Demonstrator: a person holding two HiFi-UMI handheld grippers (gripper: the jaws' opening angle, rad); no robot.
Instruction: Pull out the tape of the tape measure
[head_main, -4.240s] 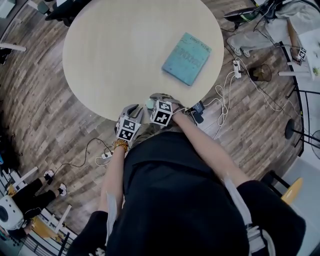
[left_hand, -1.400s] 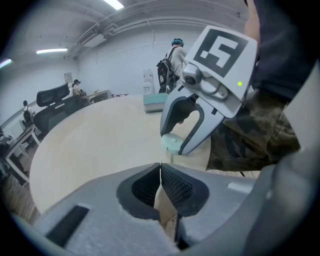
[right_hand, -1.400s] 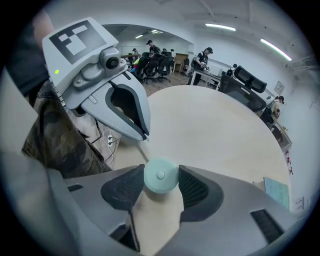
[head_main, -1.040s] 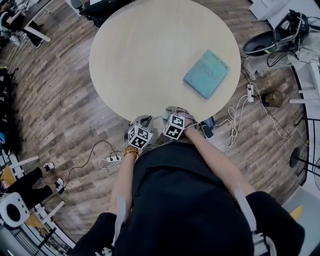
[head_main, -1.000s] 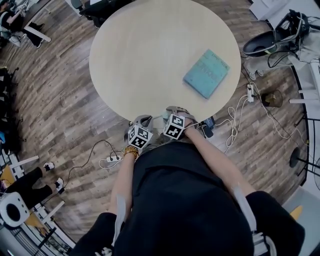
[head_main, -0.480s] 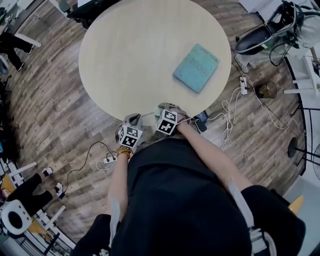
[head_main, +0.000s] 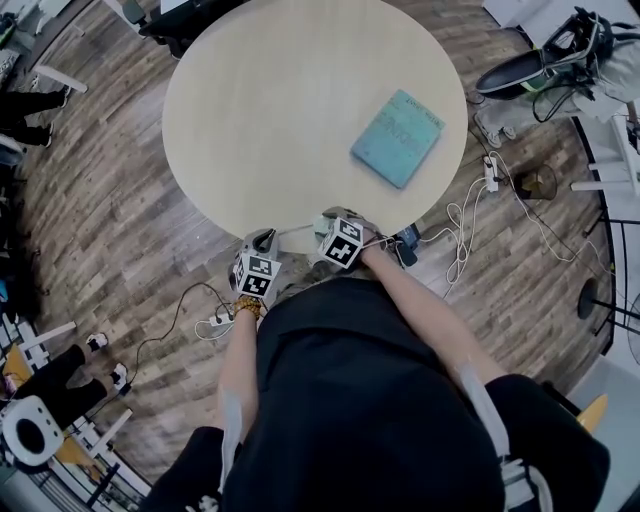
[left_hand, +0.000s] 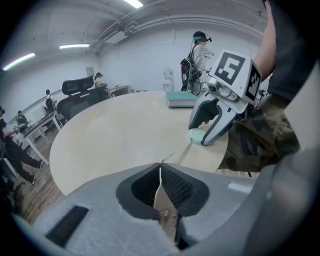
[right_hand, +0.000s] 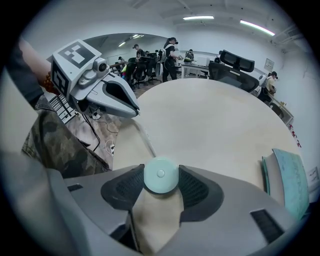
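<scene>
At the near edge of the round table, right in front of the person's body, both grippers sit close together. The right gripper has its fingers clamped on the tape measure, a small round pale-green case gripped by its two sides with its flat face towards that gripper's camera. The case sits at the table's rim; I cannot tell whether it rests on the top or hangs just above it.

Just beside it, to the person's left, the left gripper has its fingers pressed together on the free end of the tape, which shows as a thin edge pinched between the dark pads. The tape runs as a short pale strip from those pads across to the case, so a short length of it lies drawn out between the two grippers.

Farther across the table, towards its right side, lies a teal book, well apart from the grippers. Beyond the table, white cables trail over the wooden floor, and a black office chair stands at the far side.
</scene>
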